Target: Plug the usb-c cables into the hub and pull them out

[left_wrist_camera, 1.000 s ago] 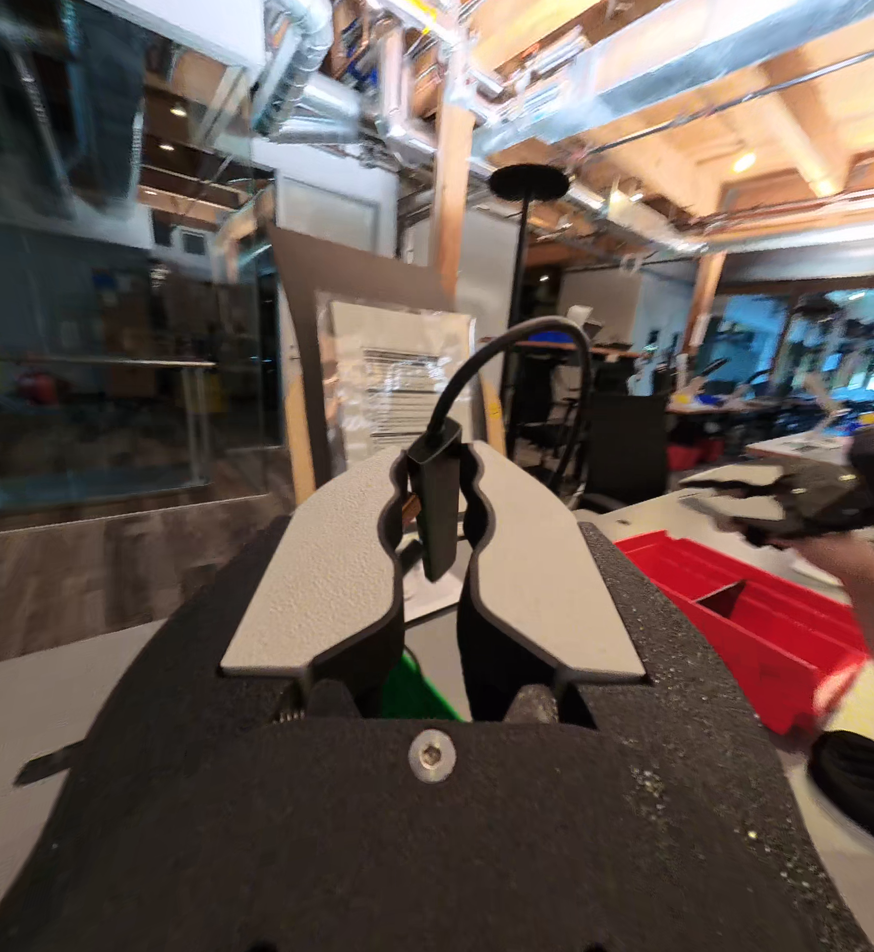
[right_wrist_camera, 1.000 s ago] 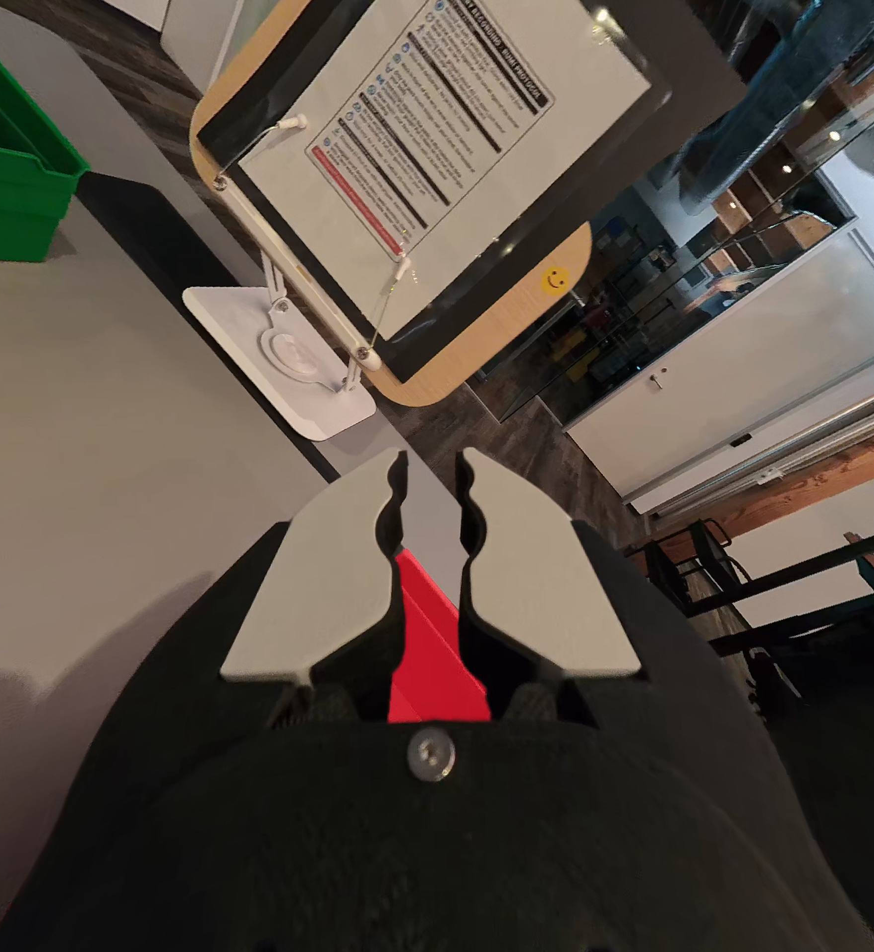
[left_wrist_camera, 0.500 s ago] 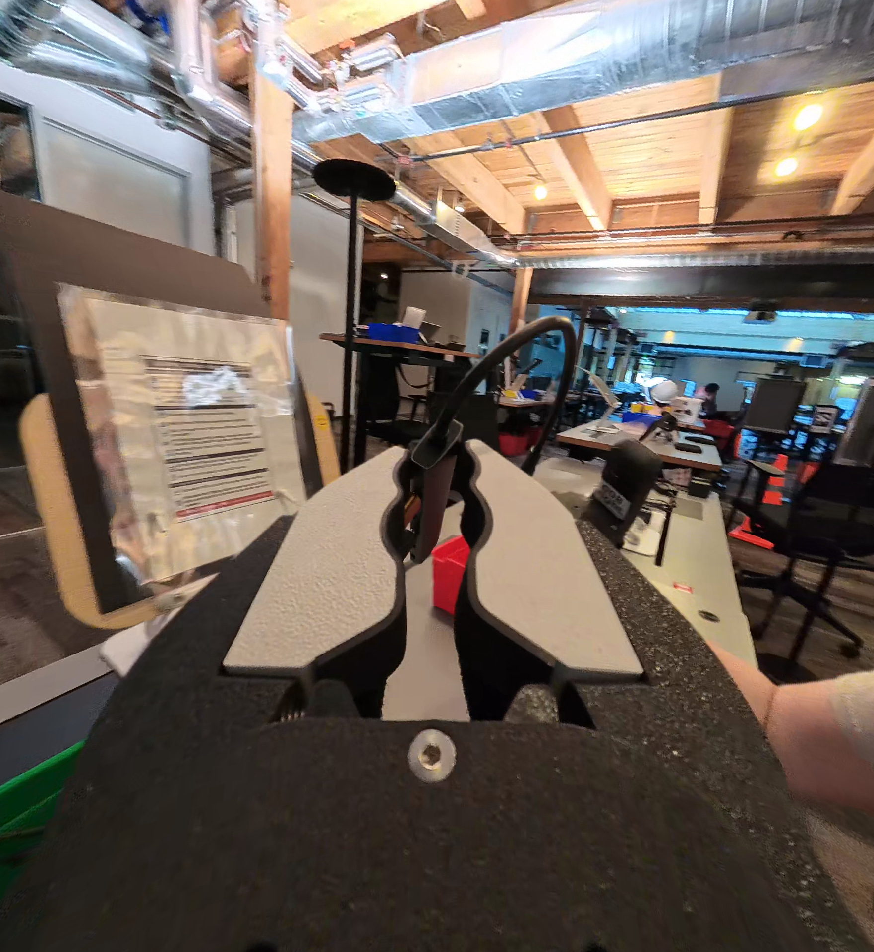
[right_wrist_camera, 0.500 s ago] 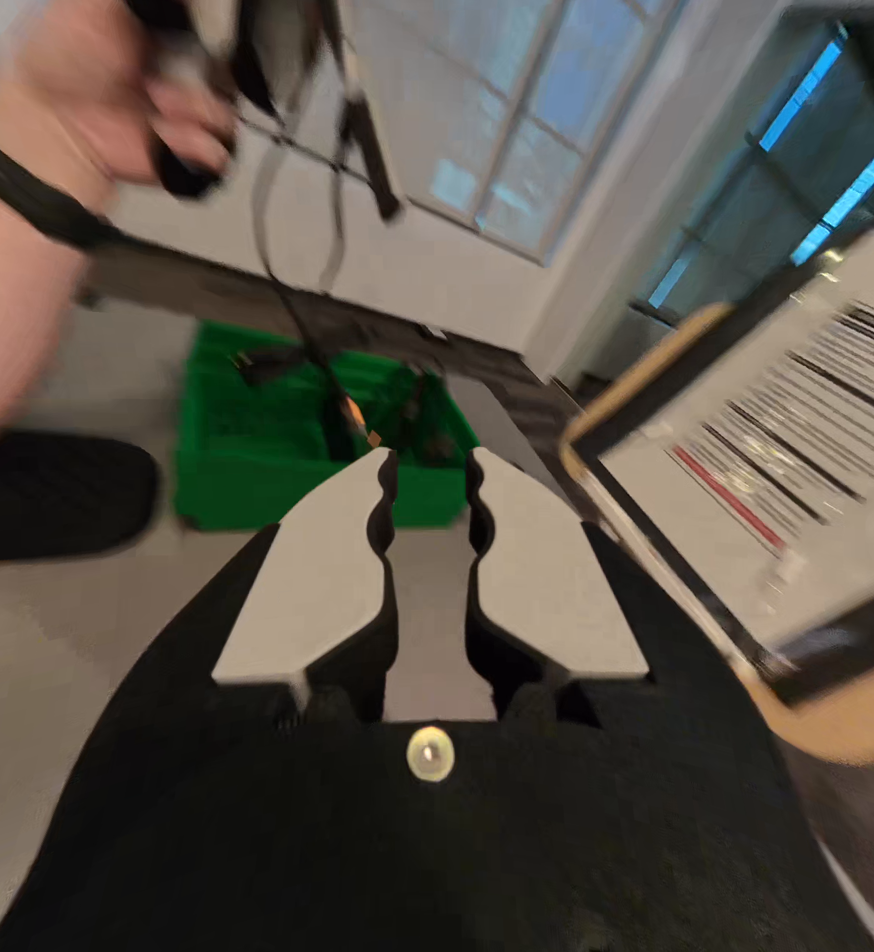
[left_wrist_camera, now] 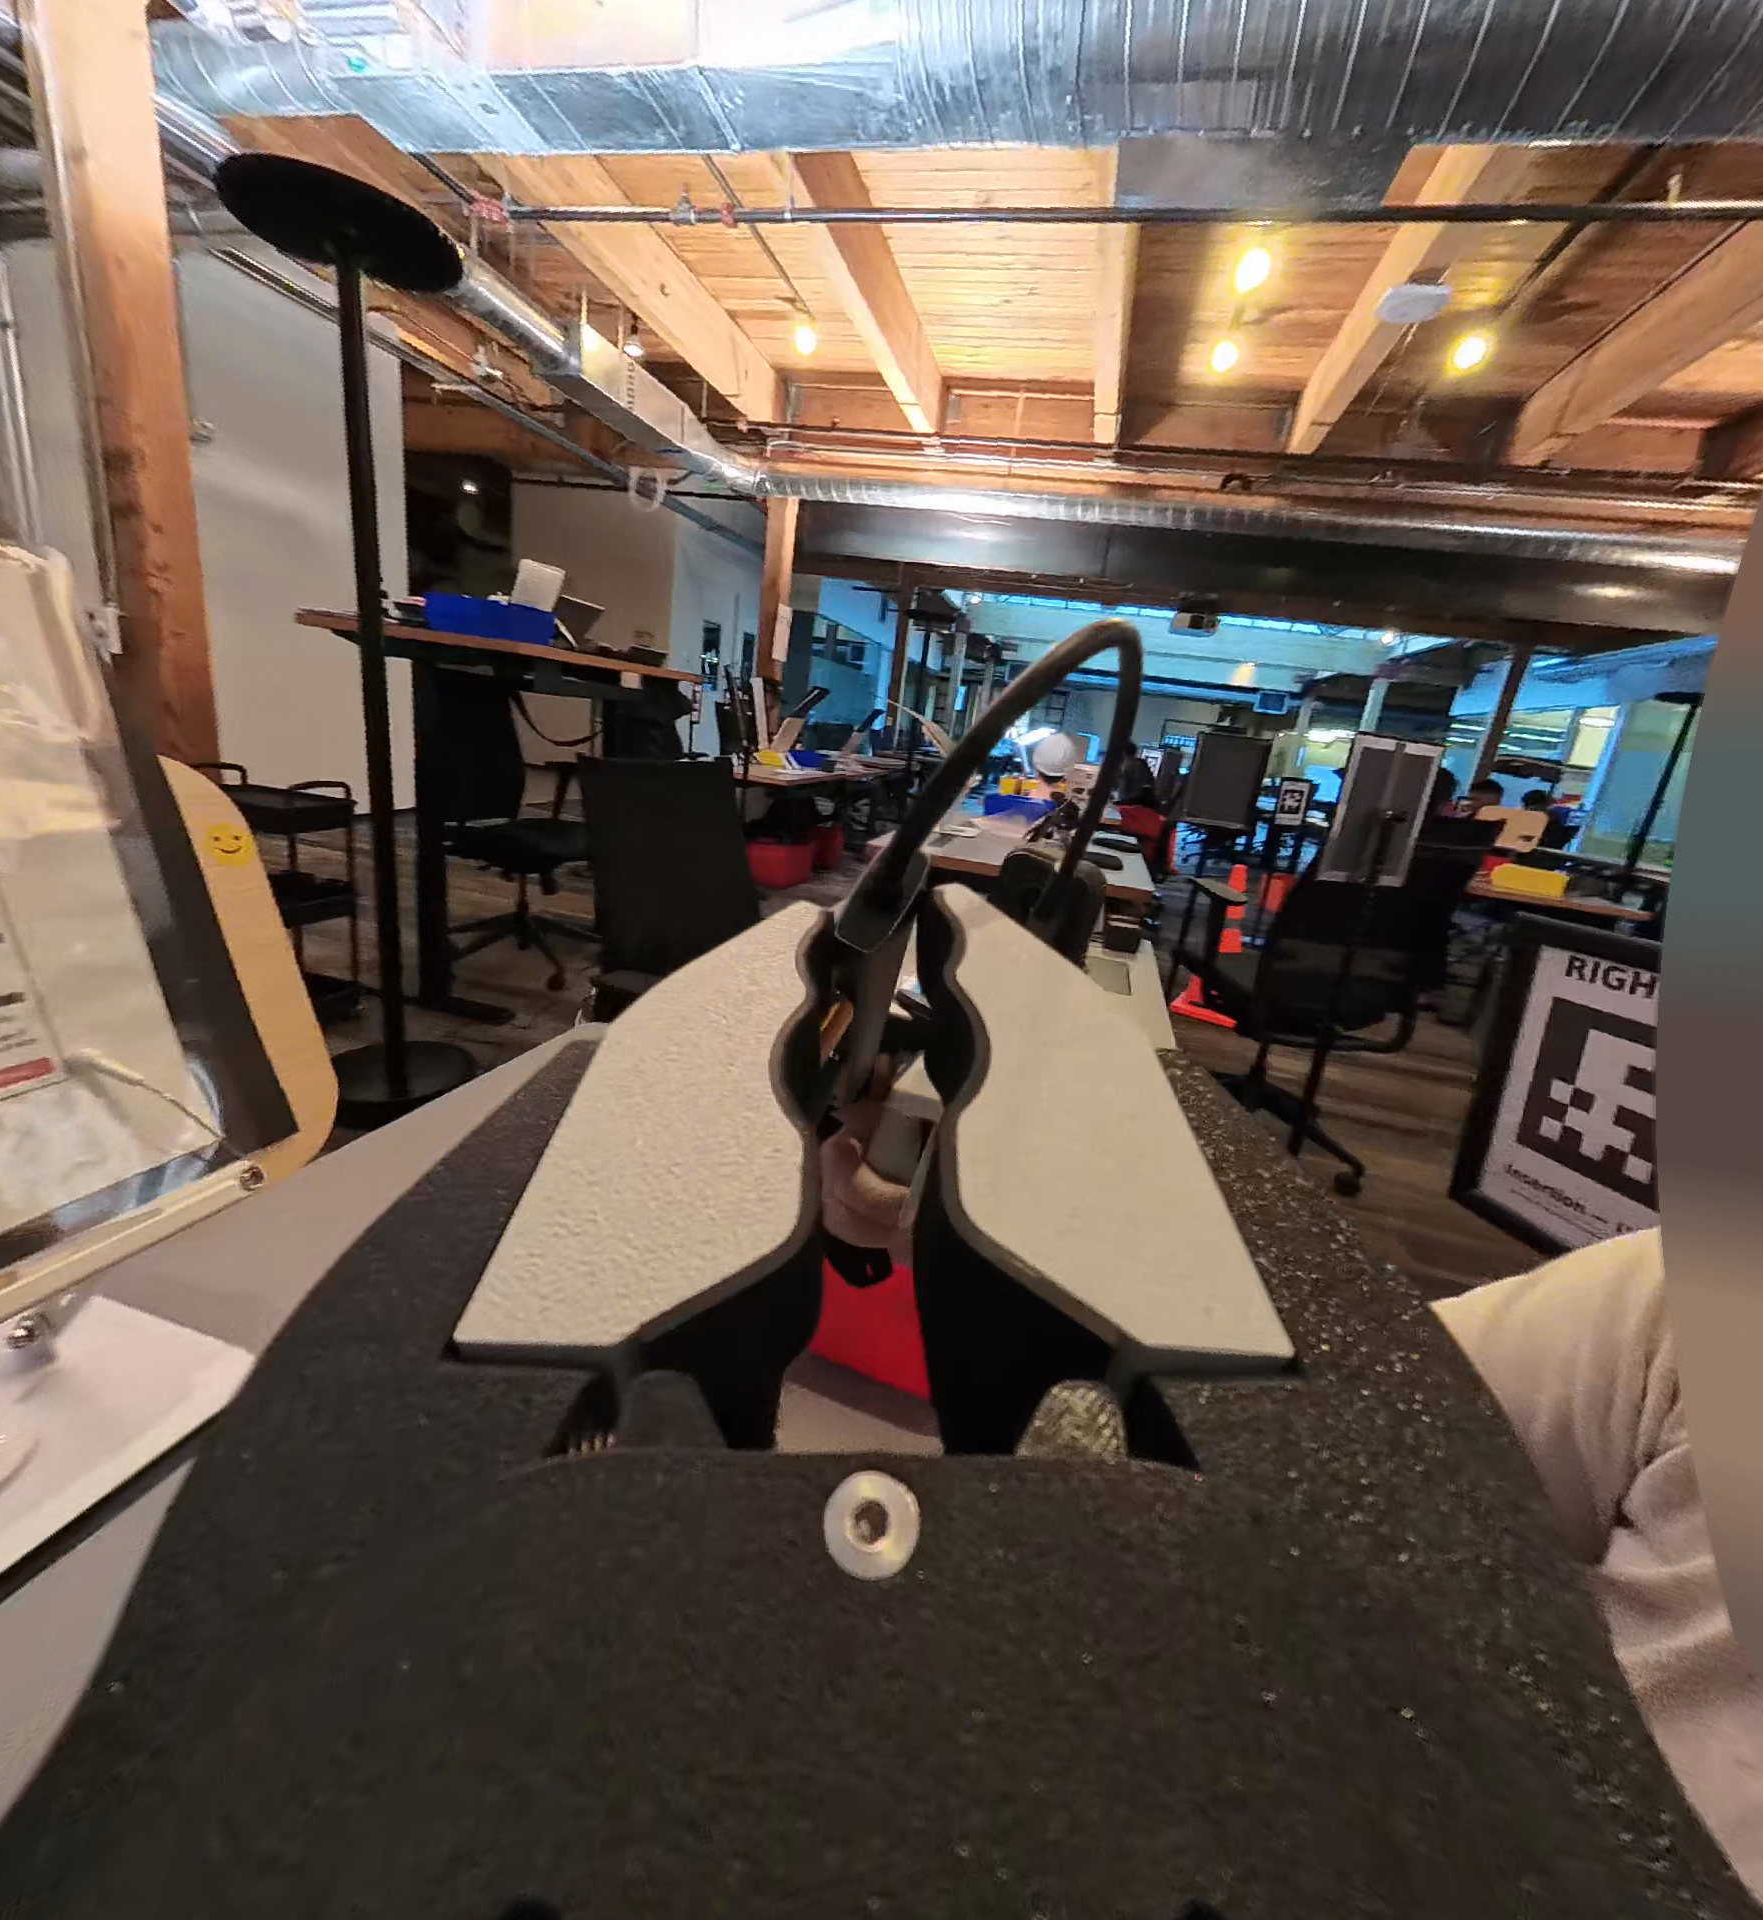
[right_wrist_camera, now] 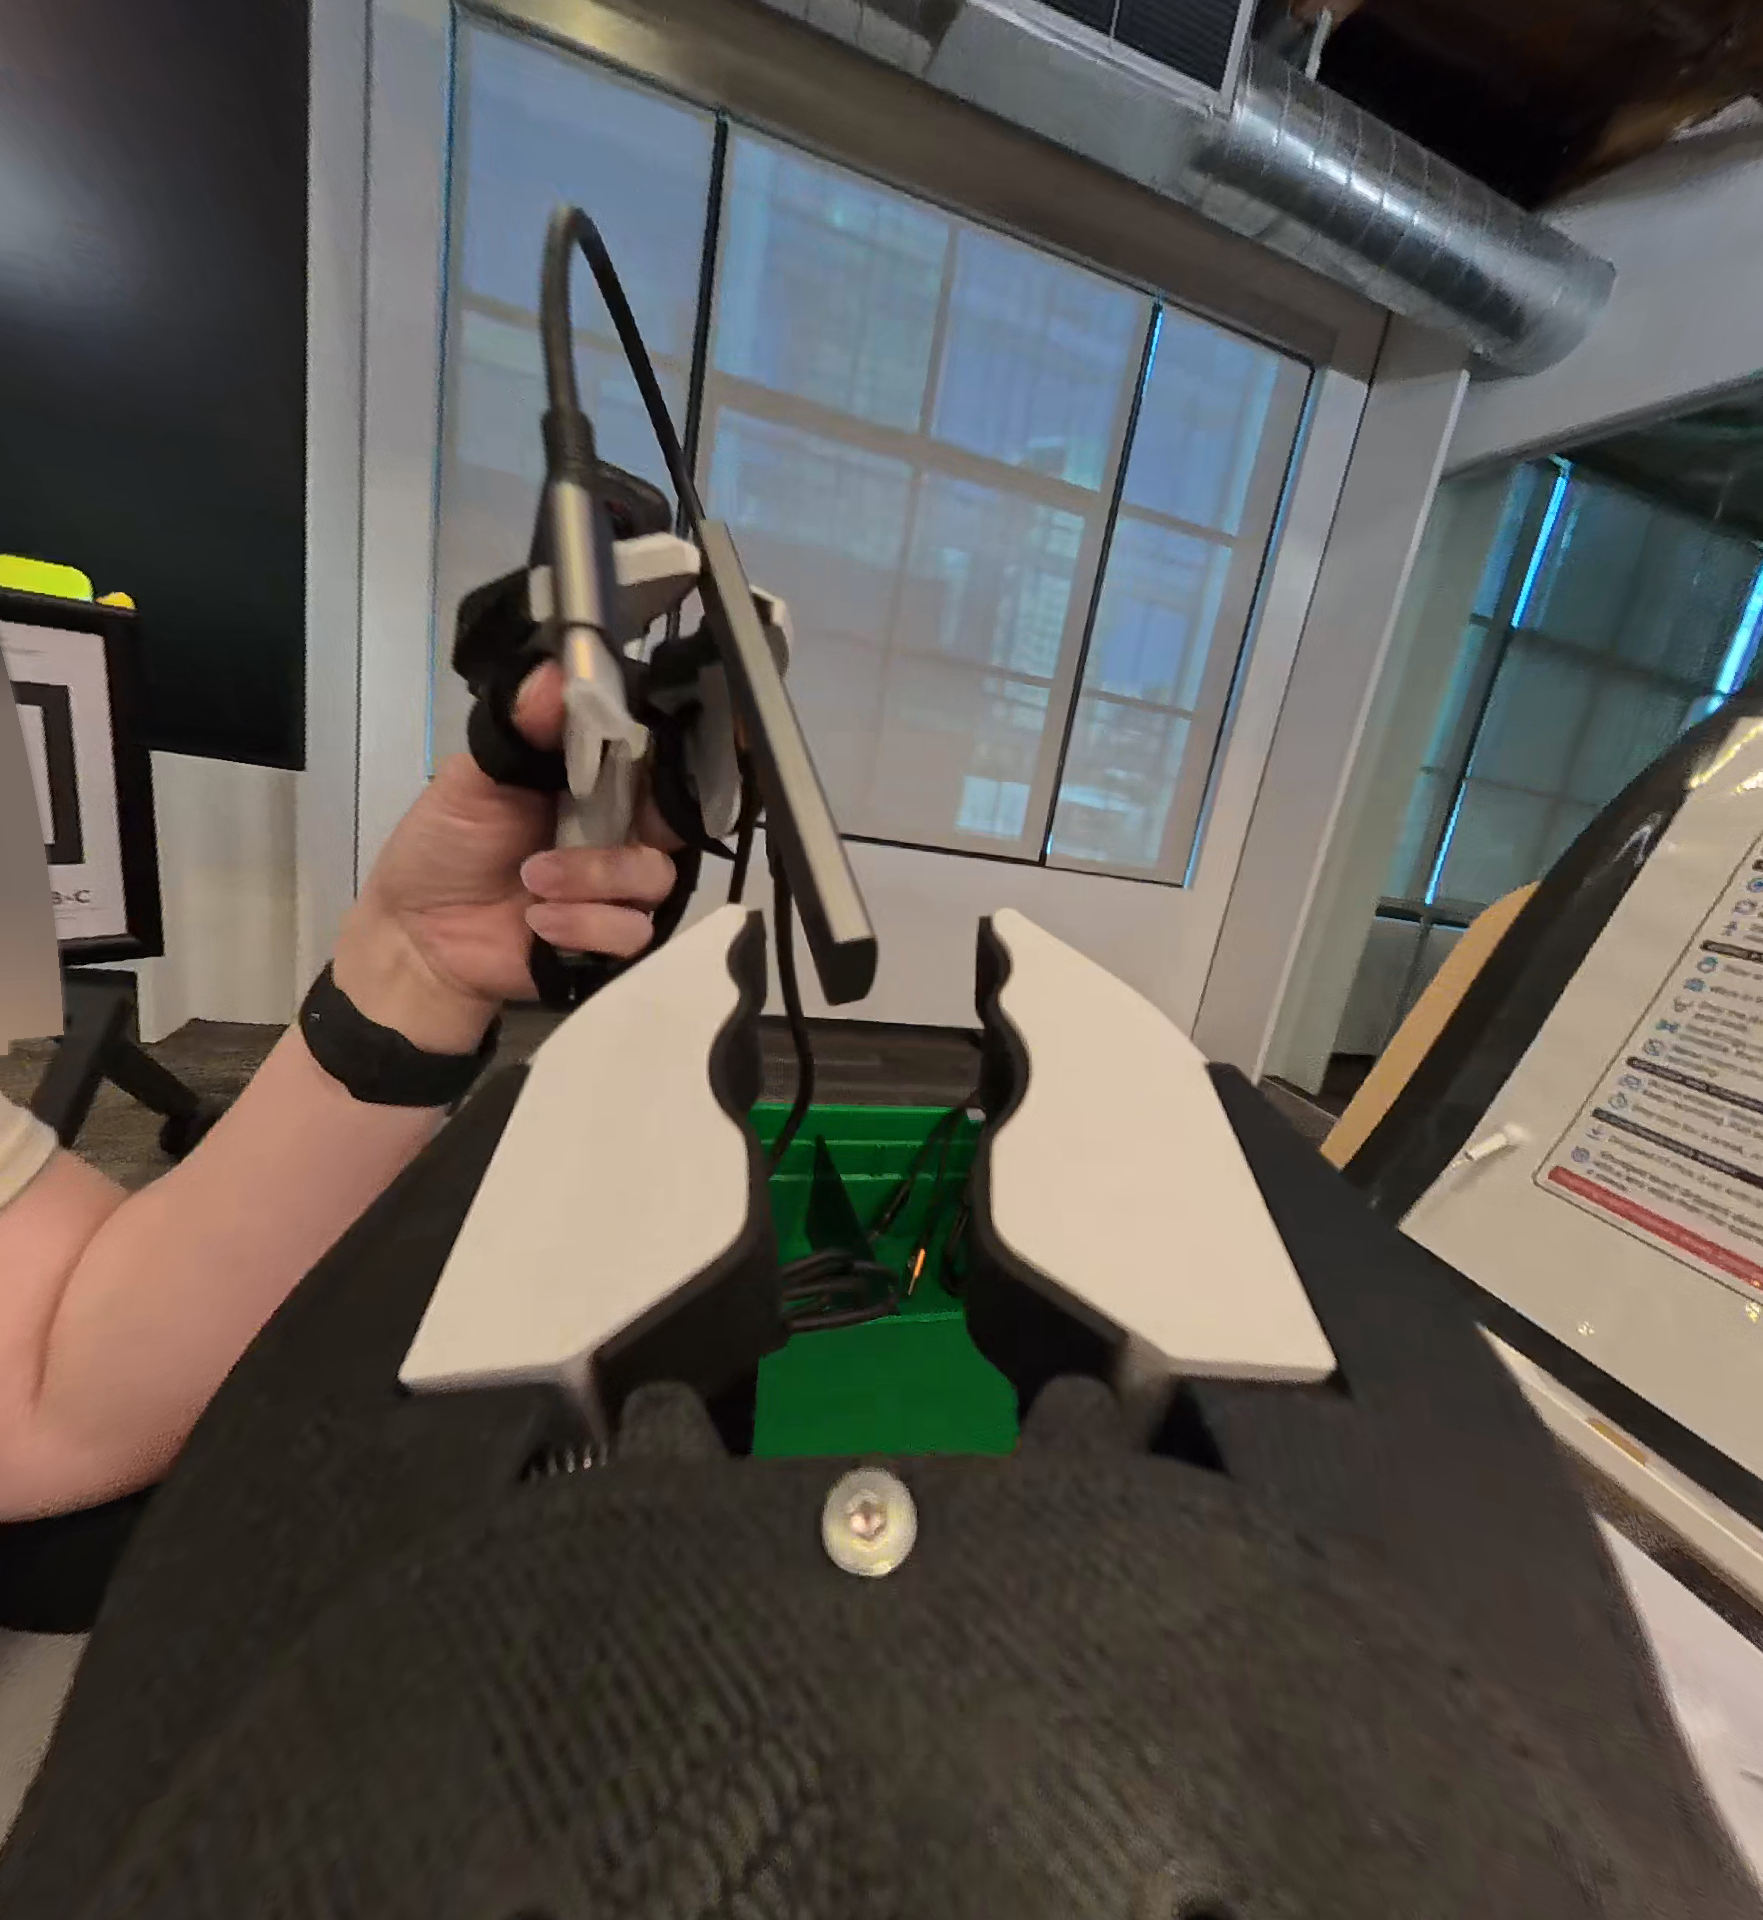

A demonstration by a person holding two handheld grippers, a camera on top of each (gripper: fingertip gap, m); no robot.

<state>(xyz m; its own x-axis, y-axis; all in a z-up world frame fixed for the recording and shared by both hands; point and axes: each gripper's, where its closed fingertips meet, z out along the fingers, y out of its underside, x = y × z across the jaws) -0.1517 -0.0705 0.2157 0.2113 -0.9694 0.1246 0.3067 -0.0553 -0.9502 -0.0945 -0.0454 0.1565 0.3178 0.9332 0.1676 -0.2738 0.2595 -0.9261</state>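
In the left wrist view, a clear-covered instruction sheet on a wooden board (left_wrist_camera: 77,935) stands to the left of the left hand-held gripper (left_wrist_camera: 872,997), on the grey desk (left_wrist_camera: 337,1216). The left hand-held gripper is pinching the dark slim hub (left_wrist_camera: 872,966) between its two pale fingers (left_wrist_camera: 690,1122), the hub standing nearly upright in the narrow gap. From the hub's top a black cable (left_wrist_camera: 1043,686) arches up and over to the right, then drops behind the right finger. Low in the gap between the fingers a bit of a red bin (left_wrist_camera: 872,1340) shows. To the right of the hand-held gripper, a pale sleeve (left_wrist_camera: 1583,1455) fills the lower edge, with a framed black-and-white marker sign (left_wrist_camera: 1573,1101) beyond it. In the right wrist view, the person's hand (right_wrist_camera: 503,862), with a black wristband (right_wrist_camera: 389,1049), grips the left hand-held gripper up and to the left of the right hand-held gripper (right_wrist_camera: 861,977), which is spread wide and holds nothing. The hub (right_wrist_camera: 783,758) slants down from the left hand-held gripper, its lower end hanging just above and between the right one's fingertips without touching them. Thin black cables (right_wrist_camera: 804,1091) trail from there down into a green bin (right_wrist_camera: 887,1382) seen through the gap. The instruction sheet (right_wrist_camera: 1635,1091) leans to the right.
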